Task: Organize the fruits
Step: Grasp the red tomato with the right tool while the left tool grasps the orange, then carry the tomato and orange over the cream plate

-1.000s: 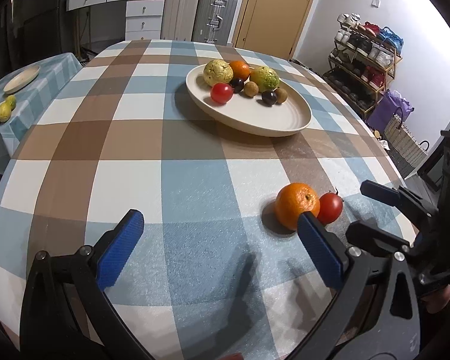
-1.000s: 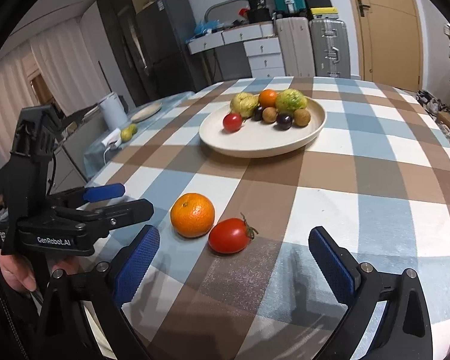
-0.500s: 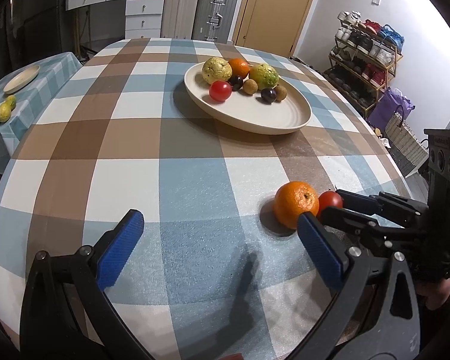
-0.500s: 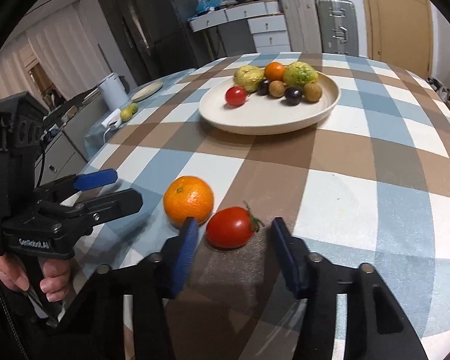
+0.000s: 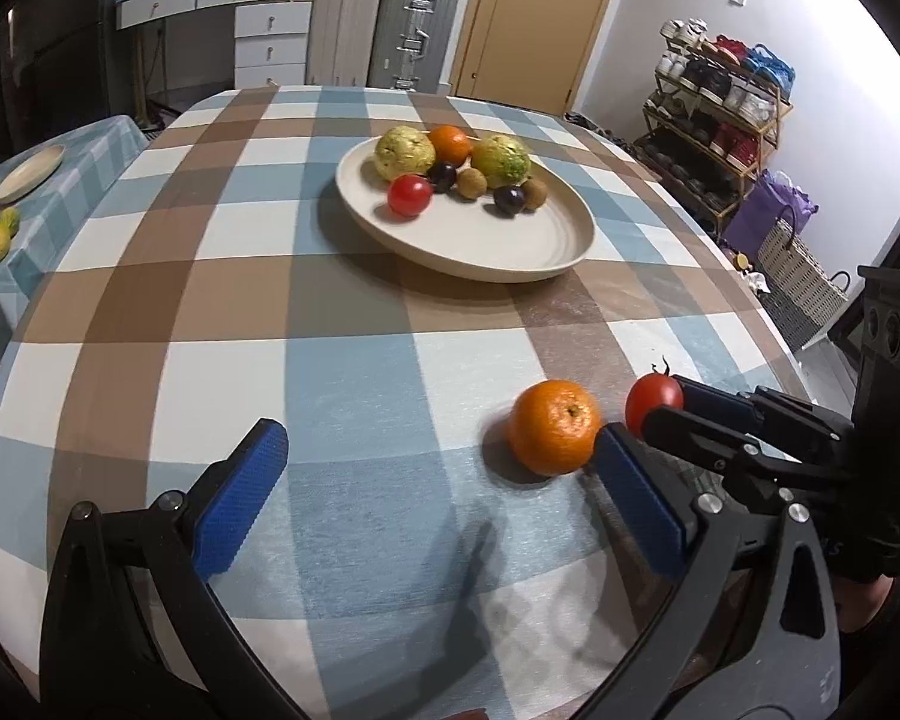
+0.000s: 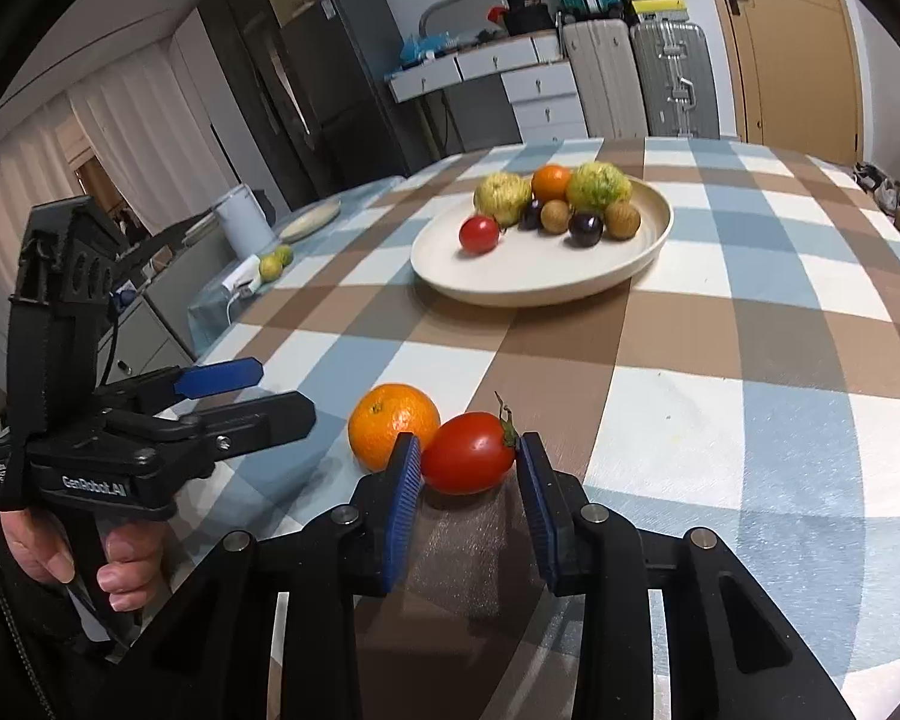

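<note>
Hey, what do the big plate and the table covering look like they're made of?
Plate: probably matte glazed ceramic, possibly melamine; cream, even, dull sheen. Tablecloth: woven checked fabric; visible weave texture, no gloss, edges draping over the table.

Two tomatoes [image 6: 469, 453], two oranges [image 6: 393, 425], one plate [image 6: 540, 288]

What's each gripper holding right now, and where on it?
Right gripper: fingers closing on the loose tomato, pads at its two sides, stem end by the right pad. Left gripper: open, nothing held; the orange sits just ahead.
</note>
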